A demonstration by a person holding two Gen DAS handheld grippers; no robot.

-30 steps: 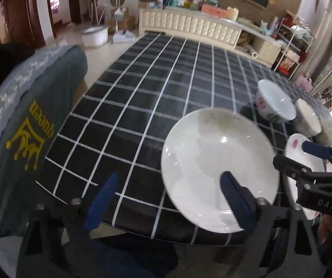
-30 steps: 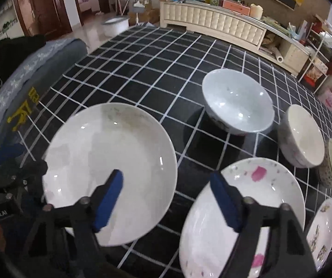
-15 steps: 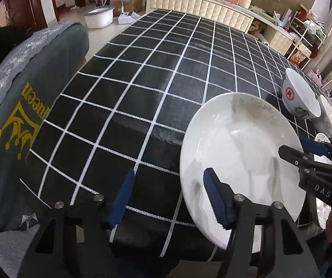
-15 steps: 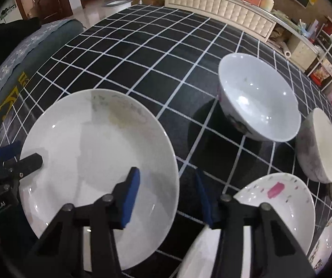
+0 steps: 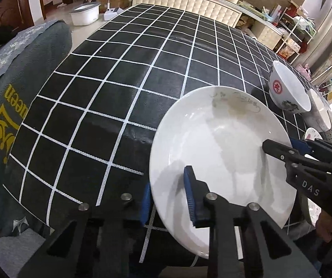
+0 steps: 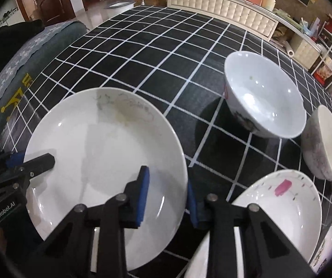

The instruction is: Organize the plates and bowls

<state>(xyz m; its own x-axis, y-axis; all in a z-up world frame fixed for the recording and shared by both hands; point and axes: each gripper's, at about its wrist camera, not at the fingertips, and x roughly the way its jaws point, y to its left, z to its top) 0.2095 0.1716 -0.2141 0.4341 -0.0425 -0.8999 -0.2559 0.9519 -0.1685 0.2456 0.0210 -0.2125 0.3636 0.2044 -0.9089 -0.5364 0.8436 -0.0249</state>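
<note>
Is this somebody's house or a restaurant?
Most likely a house, a lived-in dining or living room. A table with a checked cloth holds mismatched dishes like the white plate and a bowl, a cluttered sideboard stands behind, and a washbasin sits on the floor.

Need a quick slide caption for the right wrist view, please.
Right gripper and left gripper straddle opposite rims of the white plate on the checked tablecloth.

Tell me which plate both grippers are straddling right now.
The plain white plate, left of the pink-flecked plate; left gripper and right gripper each straddle its rim.
</note>
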